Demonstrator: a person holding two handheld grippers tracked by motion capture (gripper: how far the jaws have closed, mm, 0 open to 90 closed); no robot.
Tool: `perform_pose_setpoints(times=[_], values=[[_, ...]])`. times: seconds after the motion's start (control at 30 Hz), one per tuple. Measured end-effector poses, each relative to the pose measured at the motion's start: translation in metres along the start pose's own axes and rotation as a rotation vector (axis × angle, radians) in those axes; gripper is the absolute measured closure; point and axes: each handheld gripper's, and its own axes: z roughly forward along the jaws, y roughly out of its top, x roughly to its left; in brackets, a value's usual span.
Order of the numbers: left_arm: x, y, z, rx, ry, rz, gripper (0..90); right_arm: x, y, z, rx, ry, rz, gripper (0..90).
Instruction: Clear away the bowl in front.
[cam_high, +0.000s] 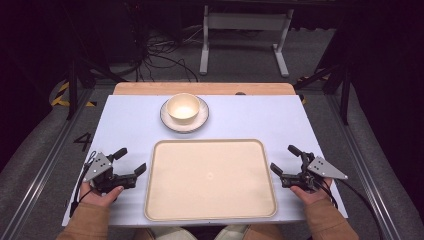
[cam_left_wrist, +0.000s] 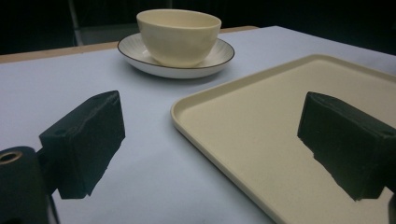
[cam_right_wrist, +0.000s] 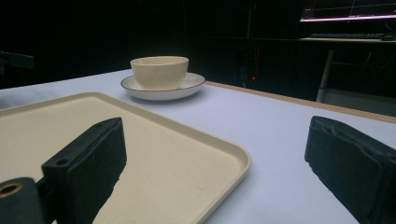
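Nearest the person, the left gripper (cam_high: 131, 161) and the right gripper (cam_high: 283, 158) rest low on the table (cam_high: 130, 120) at either side of the empty cream tray (cam_high: 210, 179), each with its jaws spread wide and holding nothing, probably parked there so either hand can start from its own flank. Farther off, just beyond the tray's far edge and a little left of centre, the cream bowl (cam_high: 183, 107) sits upright on its dark-rimmed saucer (cam_high: 201, 120), apparently waiting to be moved to the tray.
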Motion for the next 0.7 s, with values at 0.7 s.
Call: perform_pose_setpoints(times=[0.7], values=[[-0.004,0.025,-0.015,-0.035,0.006,-0.057,9.3,-0.001,0.0,0.0,0.002,0.012,0.004,6.1]])
